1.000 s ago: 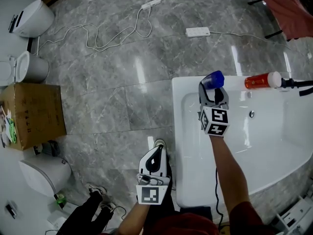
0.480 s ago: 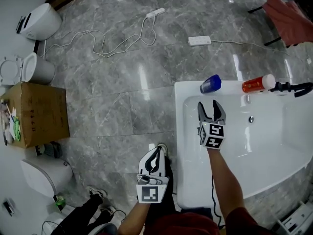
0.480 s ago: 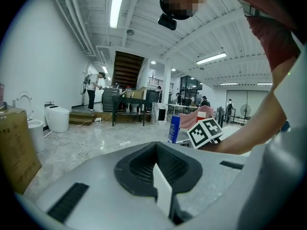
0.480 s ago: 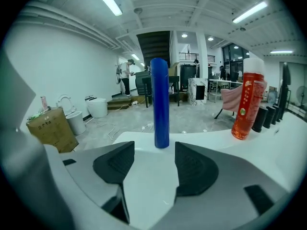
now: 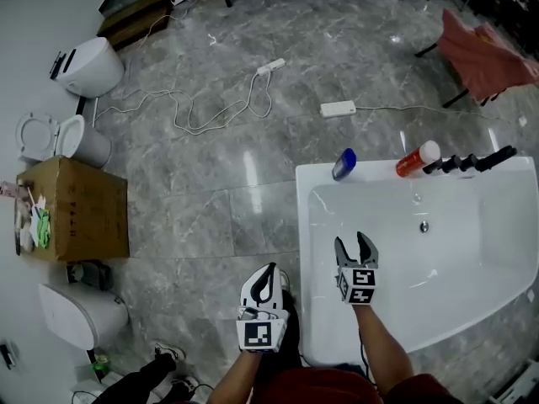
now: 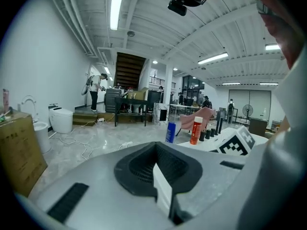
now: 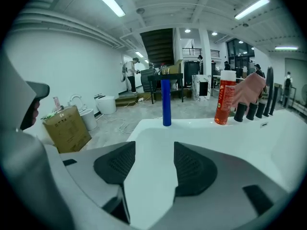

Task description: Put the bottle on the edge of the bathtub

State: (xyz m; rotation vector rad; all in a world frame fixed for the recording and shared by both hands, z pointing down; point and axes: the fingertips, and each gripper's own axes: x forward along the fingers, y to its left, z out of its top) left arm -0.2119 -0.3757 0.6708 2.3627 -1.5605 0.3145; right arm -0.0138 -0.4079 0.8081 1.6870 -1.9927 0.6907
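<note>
The blue bottle stands upright on the far left corner of the white bathtub's rim, free of both grippers. My right gripper hangs over the tub basin, well short of the bottle. Its jaws have just swung wide and eased in slightly, and nothing is between them. My left gripper is over the floor to the left of the tub, its pads together and empty.
A red bottle and black taps stand on the tub's far rim. A cardboard box and toilets sit at the left. Power strips with cables lie on the floor. A red chair stands far right.
My right gripper let go of the blue bottle and drew back toward me over the tub. The bottle stays on the rim. The left gripper rose a little.
</note>
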